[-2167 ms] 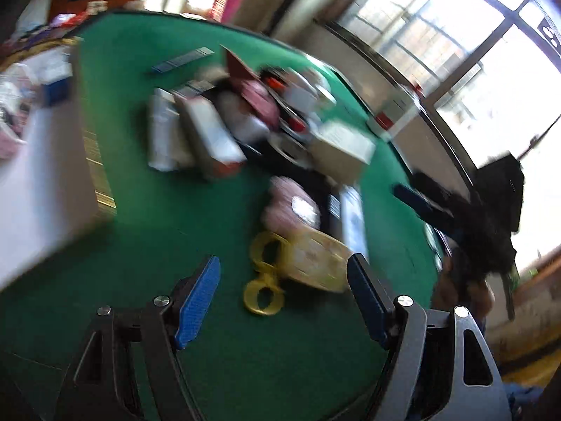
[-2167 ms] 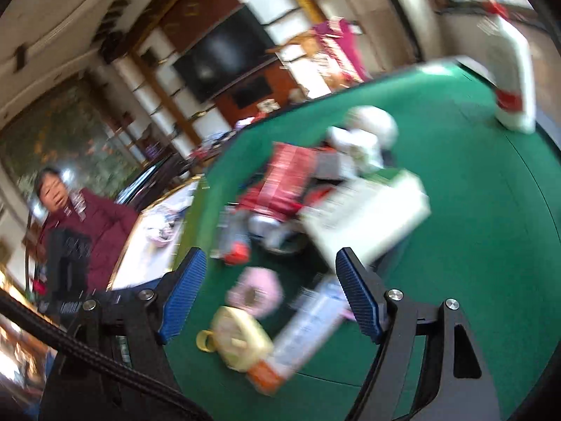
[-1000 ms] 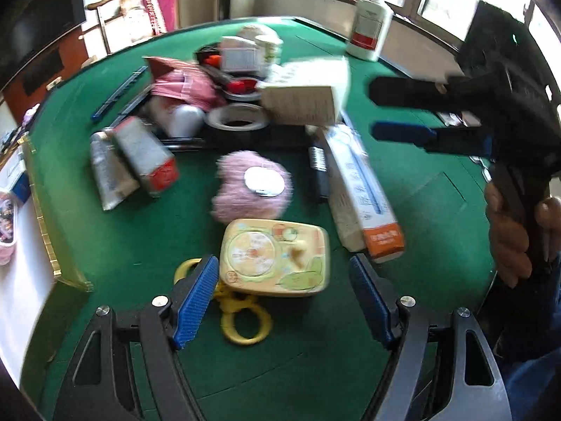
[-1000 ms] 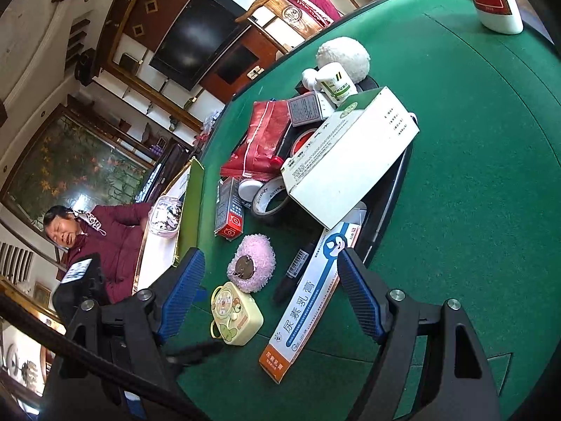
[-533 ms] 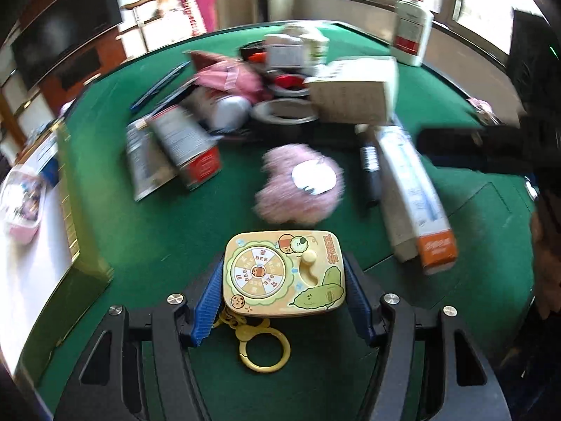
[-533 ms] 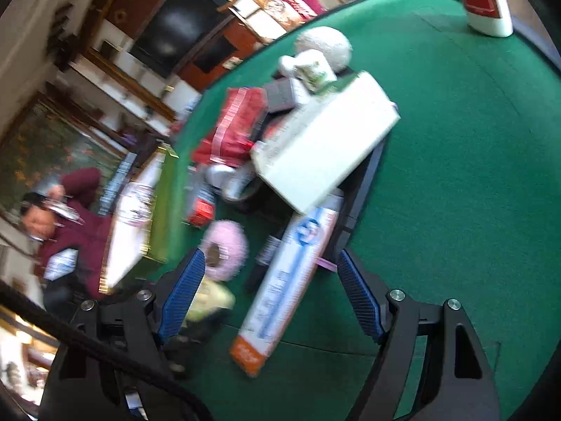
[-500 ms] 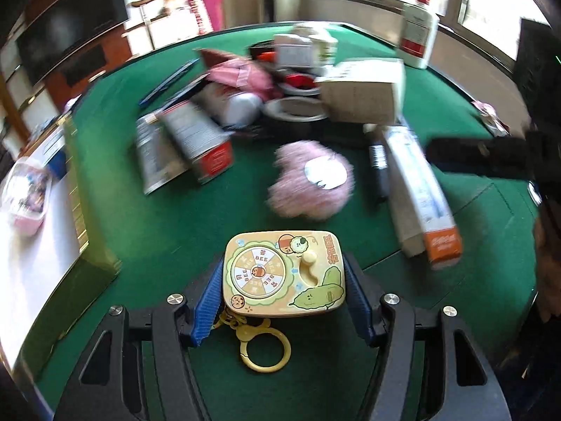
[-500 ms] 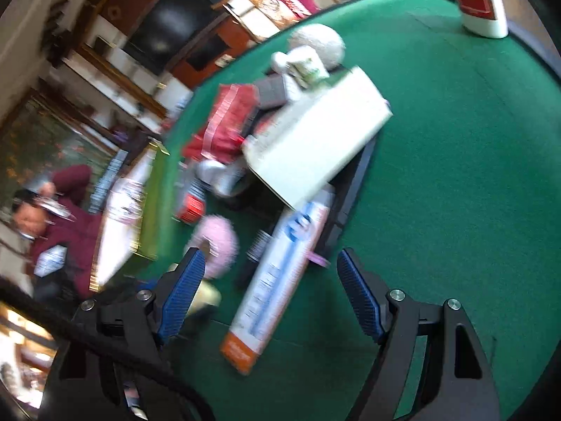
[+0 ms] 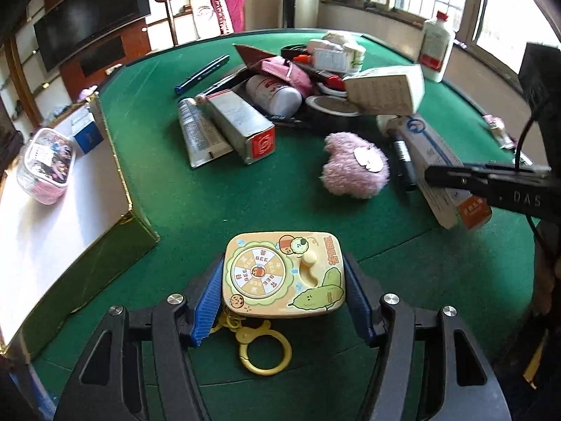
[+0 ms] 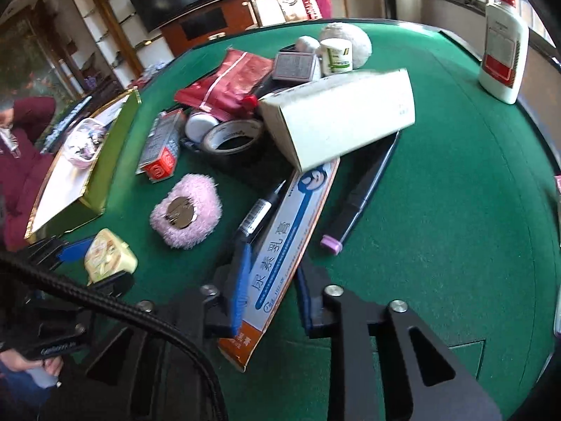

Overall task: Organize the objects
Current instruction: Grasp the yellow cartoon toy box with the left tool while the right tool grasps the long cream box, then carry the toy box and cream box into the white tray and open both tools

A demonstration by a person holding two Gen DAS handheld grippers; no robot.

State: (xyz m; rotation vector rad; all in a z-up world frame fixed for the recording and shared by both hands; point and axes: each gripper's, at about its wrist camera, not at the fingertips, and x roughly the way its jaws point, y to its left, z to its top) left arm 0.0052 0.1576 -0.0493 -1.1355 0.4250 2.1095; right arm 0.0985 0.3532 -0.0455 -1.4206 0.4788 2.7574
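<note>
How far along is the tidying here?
Early. Done: only a clear tub and blue box sit in the gold tray. In hand: left gripper grips the yellow toy; right gripper has just closed on the long carton. Left: the central pile.

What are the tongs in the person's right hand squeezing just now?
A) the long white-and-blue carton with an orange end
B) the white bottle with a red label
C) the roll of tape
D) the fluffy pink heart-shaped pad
A: the right tongs have just been closing, and their blue pads now press both sides of the long white-and-blue carton with an orange end lying on the green felt table.
</note>
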